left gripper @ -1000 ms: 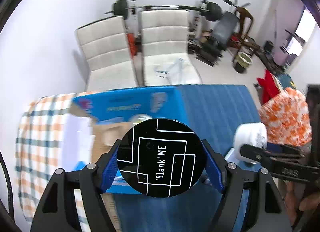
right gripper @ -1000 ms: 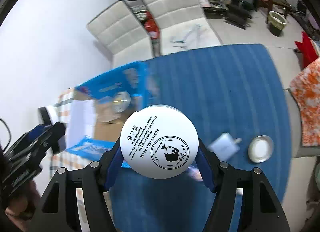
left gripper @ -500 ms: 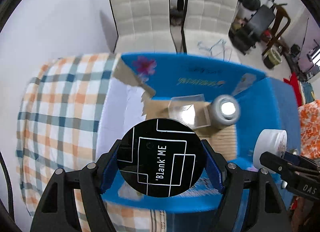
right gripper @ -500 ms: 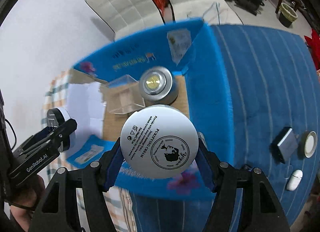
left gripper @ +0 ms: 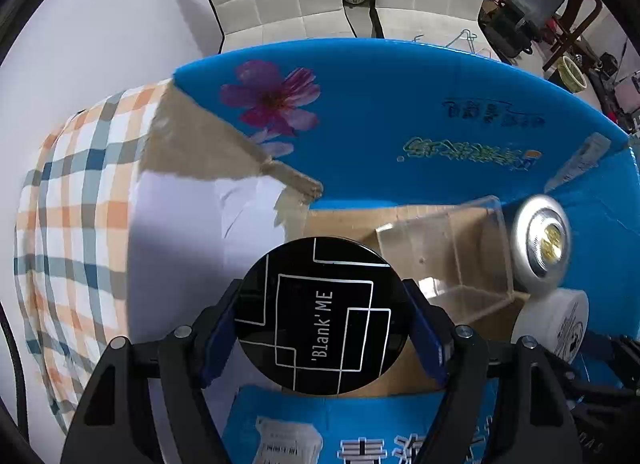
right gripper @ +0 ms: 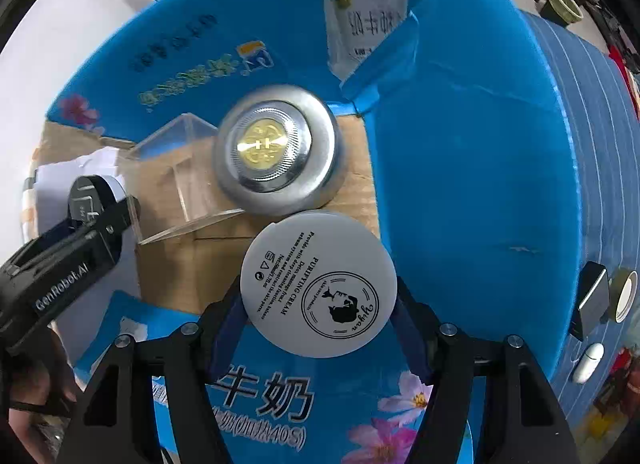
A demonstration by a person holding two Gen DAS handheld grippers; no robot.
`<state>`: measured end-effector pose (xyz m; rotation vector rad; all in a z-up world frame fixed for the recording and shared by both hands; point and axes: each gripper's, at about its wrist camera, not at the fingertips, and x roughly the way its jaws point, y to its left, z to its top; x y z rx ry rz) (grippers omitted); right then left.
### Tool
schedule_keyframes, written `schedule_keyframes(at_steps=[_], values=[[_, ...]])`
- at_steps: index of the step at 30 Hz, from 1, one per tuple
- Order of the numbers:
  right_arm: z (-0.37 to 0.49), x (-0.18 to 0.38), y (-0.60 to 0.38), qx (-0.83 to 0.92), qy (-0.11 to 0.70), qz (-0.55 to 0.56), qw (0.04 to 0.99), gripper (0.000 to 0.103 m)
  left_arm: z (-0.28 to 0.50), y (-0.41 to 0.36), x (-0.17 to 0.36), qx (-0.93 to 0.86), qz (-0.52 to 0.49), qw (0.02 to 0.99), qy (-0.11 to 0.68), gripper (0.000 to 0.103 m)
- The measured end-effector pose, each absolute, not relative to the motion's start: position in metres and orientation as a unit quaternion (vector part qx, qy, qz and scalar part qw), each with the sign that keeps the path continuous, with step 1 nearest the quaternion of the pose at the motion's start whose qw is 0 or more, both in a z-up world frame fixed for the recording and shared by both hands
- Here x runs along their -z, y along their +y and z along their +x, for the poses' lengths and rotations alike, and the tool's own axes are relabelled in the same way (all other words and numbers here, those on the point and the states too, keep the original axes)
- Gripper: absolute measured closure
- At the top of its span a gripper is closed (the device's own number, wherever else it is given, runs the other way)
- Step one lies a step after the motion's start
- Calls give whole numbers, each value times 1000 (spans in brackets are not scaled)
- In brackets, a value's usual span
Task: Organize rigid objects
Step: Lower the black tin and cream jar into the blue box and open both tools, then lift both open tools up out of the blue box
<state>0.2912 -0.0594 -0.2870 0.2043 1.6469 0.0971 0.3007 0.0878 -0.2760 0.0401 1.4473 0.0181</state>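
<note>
The left gripper [left gripper: 322,320] clamps a black jar [left gripper: 322,318] (lid facing the camera) over the box [left gripper: 400,136]. The right gripper [right gripper: 318,284] grips a white cream jar [right gripper: 318,284] beside the silver tin [right gripper: 276,156]

black lid [left gripper: 322,316]: 'Blank'ME; white lid [right gripper: 319,284]: PURIFYING CREAM

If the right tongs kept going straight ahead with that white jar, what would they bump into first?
Probably the cardboard floor of the blue box, just beside the silver tin; the white jar would land first. Depth is uncertain.

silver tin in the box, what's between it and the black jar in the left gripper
A clear acrylic box sits on the cardboard floor between the silver tin and the black jar; the left wrist view shows it best.
</note>
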Motion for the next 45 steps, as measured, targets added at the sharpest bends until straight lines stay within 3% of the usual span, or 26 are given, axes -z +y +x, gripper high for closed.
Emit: schedule_keyframes(at_steps=[18, 20, 22, 28, 45], values=[[299, 307, -56, -35, 756, 100, 646, 31, 314, 96, 278, 19, -23, 718, 695, 25], [296, 303, -56, -37, 753, 97, 650, 27, 313, 96, 272, 13, -17, 723, 691, 17], [296, 295, -56, -39, 749, 91, 655, 21, 311, 97, 266, 10, -9, 727, 686, 0], [285, 266, -54, -43, 729, 50, 681, 0, 295, 105, 246, 13, -15, 739, 673, 0], [197, 171, -49, -67, 659, 15, 749, 0, 194, 109, 145, 2, -9, 807, 590, 0]])
